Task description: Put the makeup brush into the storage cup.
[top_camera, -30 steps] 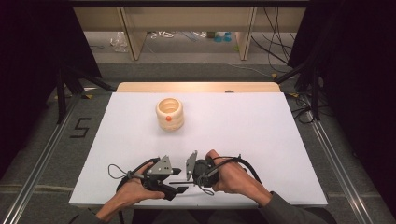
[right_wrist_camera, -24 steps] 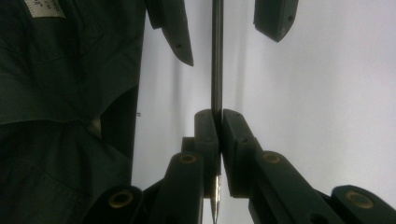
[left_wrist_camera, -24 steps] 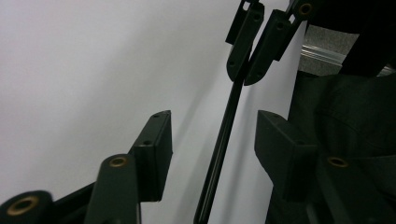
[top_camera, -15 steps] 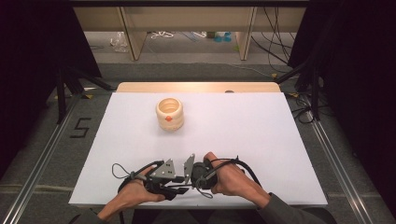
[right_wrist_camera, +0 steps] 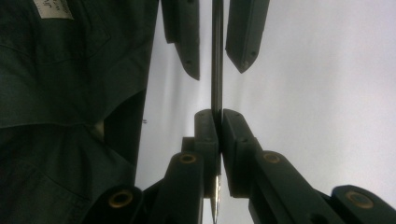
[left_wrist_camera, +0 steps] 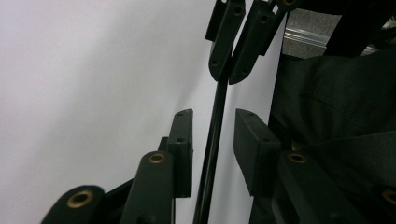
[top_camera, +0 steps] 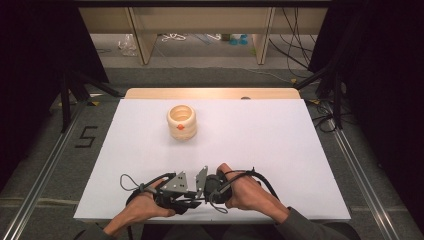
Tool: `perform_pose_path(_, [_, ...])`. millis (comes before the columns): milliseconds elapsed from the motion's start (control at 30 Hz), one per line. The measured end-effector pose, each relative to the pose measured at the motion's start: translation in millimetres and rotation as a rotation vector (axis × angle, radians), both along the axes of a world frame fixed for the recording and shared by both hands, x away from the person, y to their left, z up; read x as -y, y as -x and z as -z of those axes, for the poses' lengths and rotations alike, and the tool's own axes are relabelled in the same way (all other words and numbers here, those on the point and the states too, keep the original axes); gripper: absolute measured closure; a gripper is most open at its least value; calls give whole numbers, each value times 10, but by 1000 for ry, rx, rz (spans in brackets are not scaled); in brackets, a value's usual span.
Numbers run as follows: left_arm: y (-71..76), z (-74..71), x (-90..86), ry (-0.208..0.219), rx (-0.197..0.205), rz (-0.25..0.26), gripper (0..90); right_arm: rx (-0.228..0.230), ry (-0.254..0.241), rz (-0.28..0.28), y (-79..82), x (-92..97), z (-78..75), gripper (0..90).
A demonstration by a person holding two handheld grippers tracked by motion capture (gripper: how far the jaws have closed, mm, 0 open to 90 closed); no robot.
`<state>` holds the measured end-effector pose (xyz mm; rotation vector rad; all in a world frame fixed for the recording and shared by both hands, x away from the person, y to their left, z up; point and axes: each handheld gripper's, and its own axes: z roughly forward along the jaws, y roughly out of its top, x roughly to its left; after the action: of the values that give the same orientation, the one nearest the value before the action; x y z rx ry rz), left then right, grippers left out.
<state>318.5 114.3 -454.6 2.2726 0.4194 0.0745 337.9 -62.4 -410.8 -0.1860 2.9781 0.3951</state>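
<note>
White table sheet (top_camera: 280,145) spans mid-frame in high view. Cream ringed pot (top_camera: 181,121) with orange spot sits upper centre-left, well apart from both hands at bottom centre. Right gripper (right_wrist_camera: 217,123) is clamped tight on a thin dark rod (right_wrist_camera: 217,56). Left gripper (left_wrist_camera: 212,140) has just been closing; the rod (left_wrist_camera: 211,154) runs between its pads, gaps visible either side, not yet pressed.
</note>
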Motion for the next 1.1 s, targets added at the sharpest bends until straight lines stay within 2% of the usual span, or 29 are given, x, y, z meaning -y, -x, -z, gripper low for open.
perform_pose_path(33, [-3, 1, -1, 1, -1, 2, 689, 8, -9, -27, -9, -9, 6, 857])
perform_pose_path(200, [6, -1, -2, -4, -7, 9, 704, 9, -11, -31, -8, -16, 11, 858])
perform_pose_path(233, [5, -1, -3, -5, -7, 10, 712, -2, 11, -1, 15, -12, 5, 857])
perform_pose_path(400, [4, 0, -4, -8, -7, 17, 729, -1, 9, -5, 18, -18, 8, 857])
perform_pose_path(467, [0, -1, -5, -13, 0, 21, 737, 5, 16, -23, 10, -19, 3, 857])
perform_pose_path(500, [-2, 0, -6, -16, 1, 22, 744, -23, 17, 11, 43, -28, -6, 857])
perform_pose_path(533, [-2, 0, -6, -16, 1, 22, 747, -23, 17, 11, 43, -28, -6, 857])
perform_pose_path(567, [4, 3, -6, -20, -5, 18, 752, -5, 14, -16, 27, -27, -7, 857])
perform_pose_path(600, [6, 3, -5, -19, -6, 19, 752, -5, 14, -16, 27, -27, -7, 857])
perform_pose_path(667, [6, 2, -5, -21, -5, 23, 758, -1, -20, -41, 12, -39, 0, 857])
perform_pose_path(700, [7, 2, -6, -24, -5, 25, 764, -18, 8, 2, 47, -35, -16, 857])
perform_pose_path(733, [7, 2, -6, -24, -5, 25, 768, -18, 8, 2, 47, -35, -16, 857])
perform_pose_path(800, [2, 3, -8, -26, -2, 27, 781, -7, 2, -17, 37, -36, -4, 857])
perform_pose_path(867, [1, 4, -7, -25, -7, 35, 797, -1, -25, -68, 9, -46, 13, 857])
perform_pose_path(900, [5, 5, -9, -27, -7, 35, 807, -12, -14, -49, 26, -48, 4, 857])
perform_pose_path(1000, [3, 4, -13, -32, -1, 40, 813, -11, -17, -52, 29, -49, 2, 857])
perform_pose_path(1033, [1, 4, -14, -32, -9, 53, 818, 14, -28, -80, 12, -50, 15, 857])
perform_pose_path(1067, [3, 6, -13, -28, -11, 53, 822, -7, -19, -61, 29, -50, 1, 857])
perform_pose_path(1100, [2, 6, -14, -25, -13, 55, 830, 17, -30, -95, 8, -49, 16, 857])
